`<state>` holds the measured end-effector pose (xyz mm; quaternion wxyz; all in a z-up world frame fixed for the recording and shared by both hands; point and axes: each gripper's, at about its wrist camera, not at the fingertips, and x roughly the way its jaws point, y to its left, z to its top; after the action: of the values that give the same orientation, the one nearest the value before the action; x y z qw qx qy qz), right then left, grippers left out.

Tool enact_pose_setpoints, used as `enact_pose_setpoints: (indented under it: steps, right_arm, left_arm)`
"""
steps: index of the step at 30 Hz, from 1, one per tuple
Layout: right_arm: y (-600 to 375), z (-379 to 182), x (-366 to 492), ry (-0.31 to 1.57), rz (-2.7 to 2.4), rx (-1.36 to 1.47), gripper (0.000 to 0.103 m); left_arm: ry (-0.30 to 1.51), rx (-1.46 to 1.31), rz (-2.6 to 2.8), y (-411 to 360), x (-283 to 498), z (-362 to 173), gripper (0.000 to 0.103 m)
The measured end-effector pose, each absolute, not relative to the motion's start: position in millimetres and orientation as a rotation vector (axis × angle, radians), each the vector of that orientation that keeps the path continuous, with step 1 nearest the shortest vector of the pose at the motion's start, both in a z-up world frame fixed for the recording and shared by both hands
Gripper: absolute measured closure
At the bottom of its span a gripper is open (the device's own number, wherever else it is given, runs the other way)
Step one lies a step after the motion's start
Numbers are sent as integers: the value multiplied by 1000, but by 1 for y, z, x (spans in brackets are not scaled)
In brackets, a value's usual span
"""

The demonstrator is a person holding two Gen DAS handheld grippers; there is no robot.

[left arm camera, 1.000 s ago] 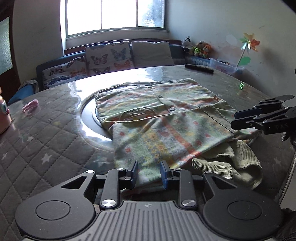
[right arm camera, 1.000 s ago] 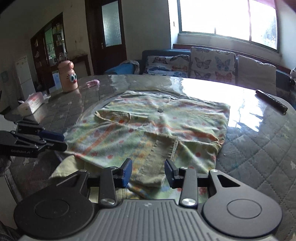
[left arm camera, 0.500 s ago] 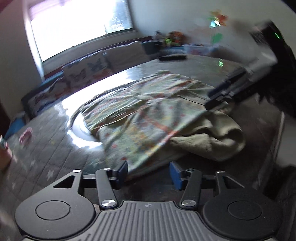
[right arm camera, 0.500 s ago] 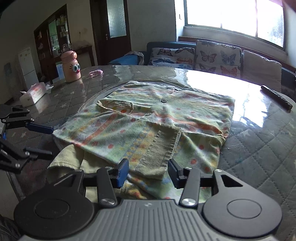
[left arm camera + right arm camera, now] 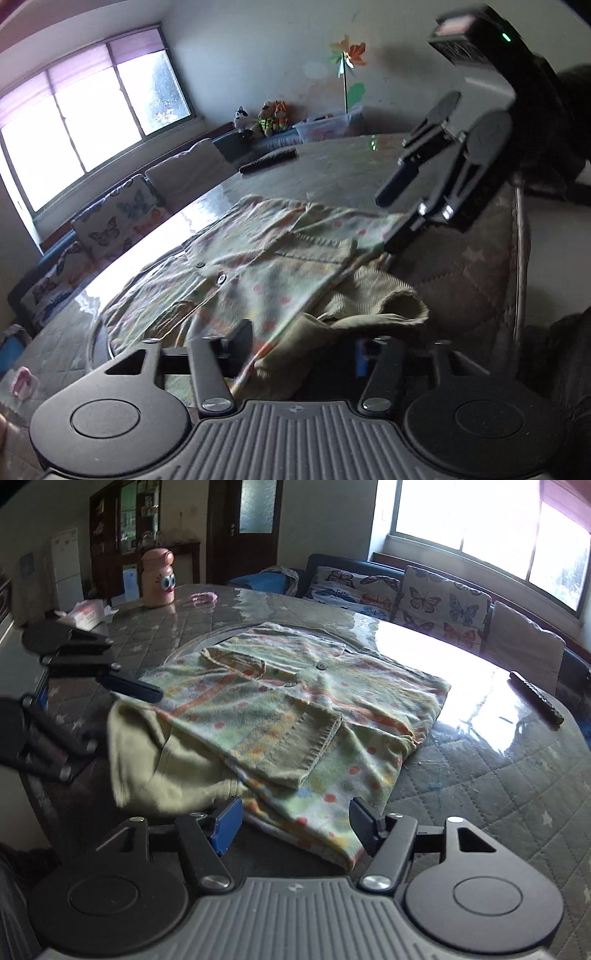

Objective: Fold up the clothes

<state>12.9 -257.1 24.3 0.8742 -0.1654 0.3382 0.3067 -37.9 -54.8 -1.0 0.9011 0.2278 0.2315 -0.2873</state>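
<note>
Both grippers' jaws just shifted — cardigan (image 5: 295,716) between; no writing legible.

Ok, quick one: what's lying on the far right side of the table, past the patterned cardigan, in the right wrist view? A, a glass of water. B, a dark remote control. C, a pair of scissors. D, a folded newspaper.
B: a long dark remote control lies on the shiny table beyond the right edge of the patterned cardigan, near the cushions.
</note>
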Motion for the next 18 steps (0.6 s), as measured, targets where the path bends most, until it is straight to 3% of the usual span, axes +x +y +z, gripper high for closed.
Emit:
enact_pose_setpoints:
  steps: [4, 7, 12, 15, 17, 18]
  right_arm:
    - [-251, 23, 6, 687, 676, -395, 36]
    - [-241, 22, 5, 654, 706, -416, 27]
    - [-218, 21, 11, 591, 757, -437, 30]
    - [-207, 17, 20, 616, 774, -416, 43]
    - [-202, 15, 27, 647, 776, -399, 66]
    - [-203, 16, 30, 659, 778, -377, 70]
  left_arm:
    - [504, 365, -588, -49, -22, 8, 85]
    - [526, 291, -572, -43, -8, 15, 88]
    - [558, 199, -561, -35, 11, 22, 90]
    - [561, 185, -550, -33, 15, 23, 90]
    - [565, 181, -543, -31, 16, 24, 86]
    - [564, 184, -539, -29, 13, 24, 86]
